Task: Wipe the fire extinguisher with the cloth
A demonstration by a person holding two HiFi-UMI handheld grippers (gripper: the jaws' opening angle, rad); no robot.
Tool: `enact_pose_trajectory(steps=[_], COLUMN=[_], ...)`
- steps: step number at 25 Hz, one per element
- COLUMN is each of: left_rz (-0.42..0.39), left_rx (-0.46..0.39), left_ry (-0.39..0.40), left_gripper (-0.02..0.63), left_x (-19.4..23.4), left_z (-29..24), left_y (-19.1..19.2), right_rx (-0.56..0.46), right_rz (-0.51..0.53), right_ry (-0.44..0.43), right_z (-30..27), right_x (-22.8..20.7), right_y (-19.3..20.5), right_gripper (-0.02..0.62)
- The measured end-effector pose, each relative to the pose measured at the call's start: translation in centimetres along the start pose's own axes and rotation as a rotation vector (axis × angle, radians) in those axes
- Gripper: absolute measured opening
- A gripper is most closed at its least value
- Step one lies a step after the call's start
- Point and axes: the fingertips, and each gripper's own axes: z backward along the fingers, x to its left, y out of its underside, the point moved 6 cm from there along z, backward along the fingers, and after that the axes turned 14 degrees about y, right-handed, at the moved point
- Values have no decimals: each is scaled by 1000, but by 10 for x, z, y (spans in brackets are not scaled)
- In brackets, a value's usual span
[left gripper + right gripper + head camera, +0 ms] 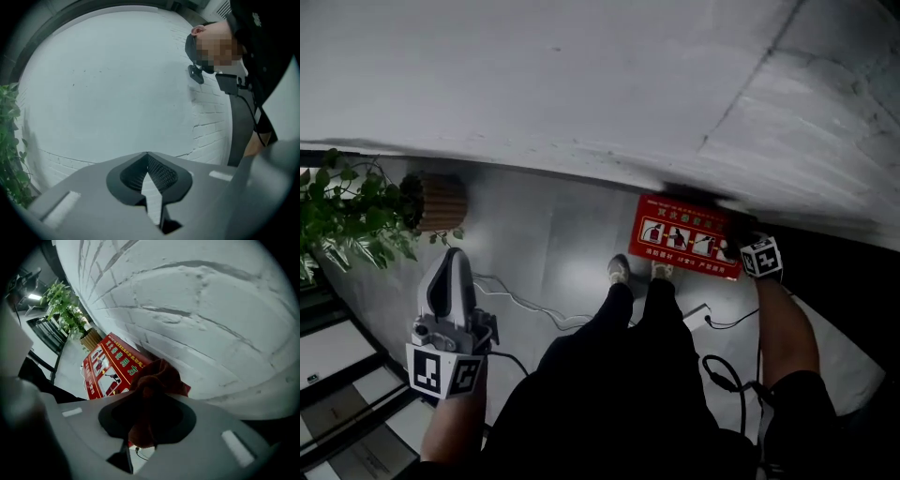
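**Right gripper**: the jaws pinch a bunched dark red cloth, which sticks out past the tips. The gripper points steeply down.

**Left gripper**: the jaws are pressed together at the tips with nothing between them. It hangs at 8 o'clock in the head view, well apart from the work and facing the white brick wall.

**Task's thing:** a red fire-extinguisher box with white pictograms stands on the grey floor against the wall, at 1 o'clock from the person's shoes. No bare extinguisher cylinder shows in any view. In the head view the right gripper sits at the box's 3 o'clock edge. In the right gripper view the cloth overlaps the box's far corner, but contact cannot be confirmed.

**Progress, as judged:** the cloth is secured and has been brought to the box. No wiping shows, so the wipe itself appears wholly outstanding.

**Other items:** a green potted plant in a wicker pot stands at 9 o'clock.
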Motion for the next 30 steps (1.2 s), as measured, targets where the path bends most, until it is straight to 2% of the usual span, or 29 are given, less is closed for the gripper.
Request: enact_pose_trajectory(steps=[6,8,9,11,13,16,19,22,24,26,30], left_rz=[-2,15,20,21,-18,-78,-92,-113,-132,-157,-177], left_rx=[13,18,20,27,53,123,153,201,224,230,182], left_ry=[-23,-53,-71,-113,-152,-218,-301,-373,-378,-332,-211], left_gripper=[0,0,0,0,0,0,0,0,0,0,0], left_x=[6,9,10,13,15,12,7,0,-5,-11,-9], left_z=[8,18,24,37,53,86,121,151,158,151,117], left_y=[19,25,26,27,31,36,33,32,33,34,34], right_rx=[130,134,98,-7,-95,-161,-159,-72,-54,-53,11], right_rz=[-81,-60,-4,159,299,435,578,704,727,715,543], right_ry=[74,88,78,2,-104,-247,-279,-242,-232,-220,-181], right_z=[11,14,16,18,13,-3,-25,-50,-56,-55,-46], right_x=[-30,-25,-14,29,84,172,238,265,267,260,215], right_y=[33,26,13,-26,-69,-118,-147,-148,-145,-142,-119], right_gripper=[89,89,87,86,86,86,89,94,92,91,89])
